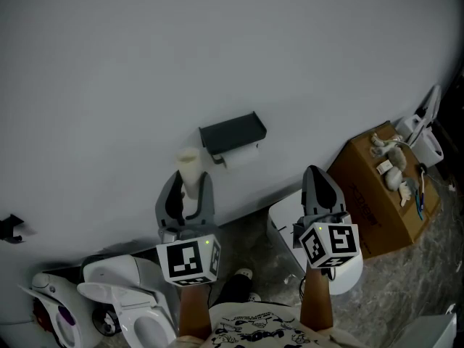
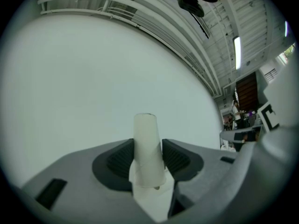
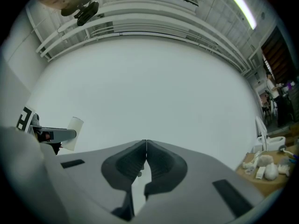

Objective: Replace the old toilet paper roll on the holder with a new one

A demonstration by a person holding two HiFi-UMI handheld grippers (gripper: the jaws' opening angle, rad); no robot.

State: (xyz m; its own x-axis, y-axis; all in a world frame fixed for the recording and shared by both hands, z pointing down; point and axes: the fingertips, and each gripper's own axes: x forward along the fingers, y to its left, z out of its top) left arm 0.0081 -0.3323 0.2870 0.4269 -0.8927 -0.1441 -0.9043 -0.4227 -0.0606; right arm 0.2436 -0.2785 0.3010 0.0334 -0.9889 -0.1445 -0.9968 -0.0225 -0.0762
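Head view: high above and behind both hands, tilted steeply down onto the white wall (image 1: 217, 49) and a strip of floor (image 1: 261, 245), with left tool (image 1: 187, 183) and right tool (image 1: 319, 176) low centre at middle range. Left gripper view: seated close behind its own jaws, wide-angle, facing the same wall and up to the ceiling (image 2: 233, 13), right tool at its right edge. Right gripper view: same seat and heading, sharing that wall; the left tool with its cardboard tube (image 3: 74, 132) at left edge, and the cardboard box (image 3: 261, 178) lower right, which the head view also shows.
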